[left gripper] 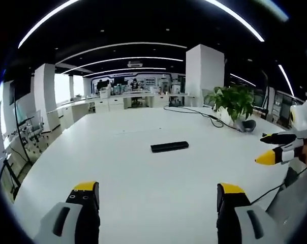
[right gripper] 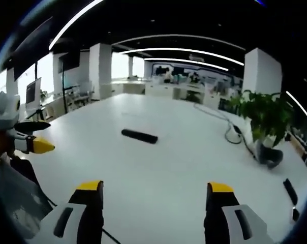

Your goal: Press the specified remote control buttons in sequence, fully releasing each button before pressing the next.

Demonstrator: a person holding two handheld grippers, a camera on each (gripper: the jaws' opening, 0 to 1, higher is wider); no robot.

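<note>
A wide white bench point(left gripper: 143, 173) stretches away through an open-plan room with white pillars and curved ceiling light strips. In the left gripper view, the left tool point(left gripper: 157, 195) rises from six o'clock with its two yellow-tipped jaws spread wide, hovering above bare bench and pinching nothing. The black remote control point(left gripper: 169, 147) lies flat just past centre, toward twelve o'clock from the jaws and well apart from them, with open white surface on every side. The bench's left edge curves away at nine o'clock, with chairs beyond it. At two o'clock a potted plant point(left gripper: 235, 101) stands near the far right, a dark cable point(left gripper: 191, 110) trailing to it. At three o'clock the right tool point(left gripper: 275, 147) enters the view, its yellow tips a little apart and holding nothing.

In the right gripper view, the left tool point(right gripper: 36, 137) shows at nine o'clock, its jaws parted and empty. The right tool point(right gripper: 153, 195) rises from six o'clock, jaws spread wide over bare bench. The remote control point(right gripper: 139, 136) lies at about eleven o'clock from the jaws, well clear of them. The plant point(right gripper: 265, 114) stands at three o'clock, with a cable point(right gripper: 229, 129) looping beside it and a dark rounded object point(right gripper: 270, 155) at its base. This view also takes in the bench's right edge at four o'clock, where a small dark flat item point(right gripper: 290, 192) lies.

No lettering or brand can be read on the remote or elsewhere.
</note>
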